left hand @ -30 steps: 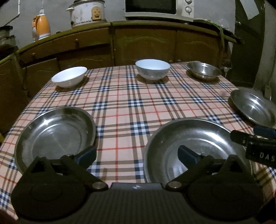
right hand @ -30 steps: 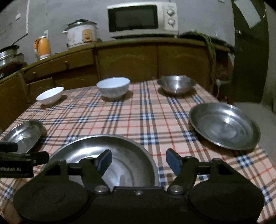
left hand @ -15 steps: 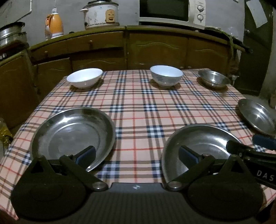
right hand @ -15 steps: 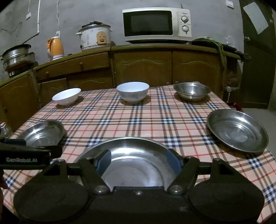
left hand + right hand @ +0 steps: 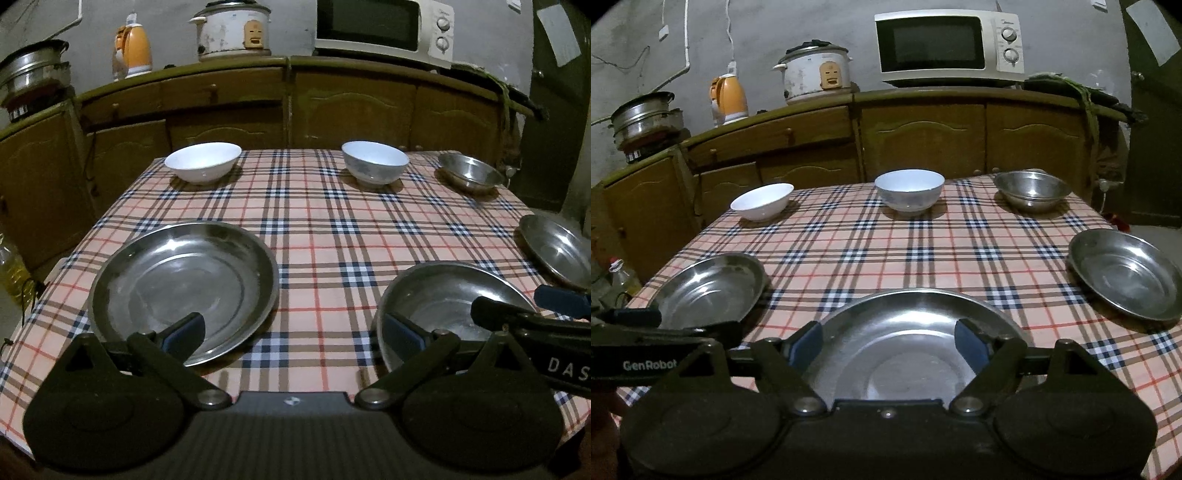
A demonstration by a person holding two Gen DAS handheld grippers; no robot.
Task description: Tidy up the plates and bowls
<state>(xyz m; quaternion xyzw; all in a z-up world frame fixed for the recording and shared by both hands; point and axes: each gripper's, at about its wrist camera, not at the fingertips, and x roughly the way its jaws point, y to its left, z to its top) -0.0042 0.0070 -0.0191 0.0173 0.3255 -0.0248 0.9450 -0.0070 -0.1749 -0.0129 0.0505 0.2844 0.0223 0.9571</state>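
Observation:
Three steel plates lie on the checked tablecloth: a left plate [image 5: 181, 284] [image 5: 709, 291], a middle plate [image 5: 443, 306] [image 5: 908, 317] and a right plate [image 5: 557, 254] [image 5: 1126, 273]. Along the far edge stand a white bowl [image 5: 203, 160] [image 5: 762, 201], a pale blue-white bowl [image 5: 375, 160] [image 5: 909, 188] and a steel bowl [image 5: 469, 171] [image 5: 1032, 188]. My left gripper [image 5: 293, 332] [image 5: 676, 323] is open and empty, one pad over each near plate's rim. My right gripper [image 5: 889, 341] [image 5: 524, 302] hovers over the middle plate; its jaws are opening, gripping nothing.
Wooden cabinets [image 5: 923, 140] run behind the table, bearing a microwave [image 5: 947, 46], a rice cooker [image 5: 814, 74], an orange kettle [image 5: 729, 98] and steel pots [image 5: 642, 114]. A bottle [image 5: 622, 277] stands low beside the table's left edge. A dark door [image 5: 1152, 129] is at right.
Both grippers drew back from the table toward its near edge, so more of the cloth and counter shows. The right gripper's jaws spread wider.

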